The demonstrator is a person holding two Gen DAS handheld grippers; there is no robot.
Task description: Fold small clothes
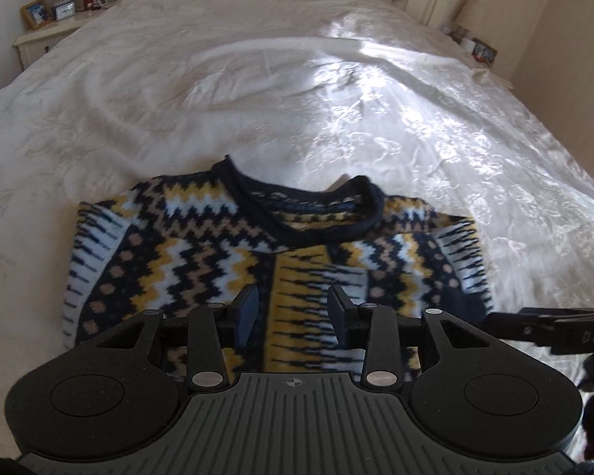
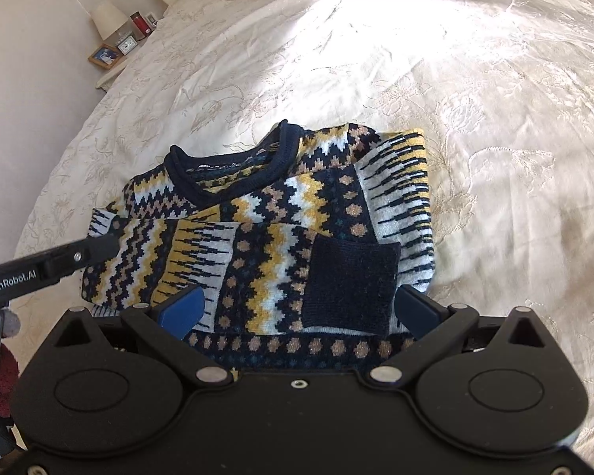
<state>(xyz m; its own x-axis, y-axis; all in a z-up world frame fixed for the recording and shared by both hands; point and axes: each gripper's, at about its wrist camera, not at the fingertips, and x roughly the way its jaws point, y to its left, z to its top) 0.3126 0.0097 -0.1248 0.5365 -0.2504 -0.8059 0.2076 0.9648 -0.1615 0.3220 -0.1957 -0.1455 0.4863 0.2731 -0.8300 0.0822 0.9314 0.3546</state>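
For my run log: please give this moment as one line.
sweater: on bed, sleeves folded in | left tool: open | right tool: open

Black two-finger grippers, blue pads

Left gripper (image 1: 293, 310): ribbed grey base, silver pivots. Right gripper (image 2: 299, 308): smooth black base. White "GenRobot.AI" lettering at left edge.

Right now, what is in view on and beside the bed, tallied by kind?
Sweaters: 1, patterned knit on the bedspread
Lamps: 1
Picture frames: 1
Clocks: 1
Red bottles: 1
Total: 5
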